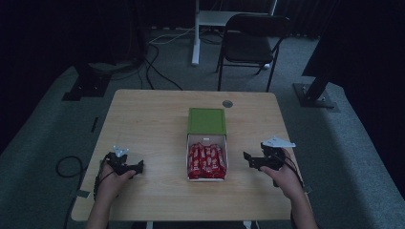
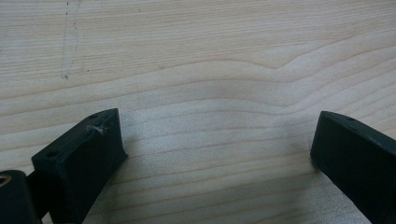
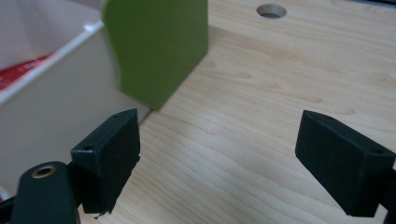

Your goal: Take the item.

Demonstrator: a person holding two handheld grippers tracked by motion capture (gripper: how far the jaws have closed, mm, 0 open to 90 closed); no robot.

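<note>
Open box (image 1: 206, 143) runs lengthwise away from the person.

Dim high view, blurred close-ups

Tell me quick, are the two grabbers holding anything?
Left gripper: open, holding nothing, over bare table.
Right gripper: open, holding nothing, beside the box.

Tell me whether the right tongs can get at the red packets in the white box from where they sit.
Probably yes. The right tongs stand open beside the white box, apart from it, with bare table between. The red packets lie uncovered, since the green lid is slid back, so reaching over the side wall looks free.
</note>
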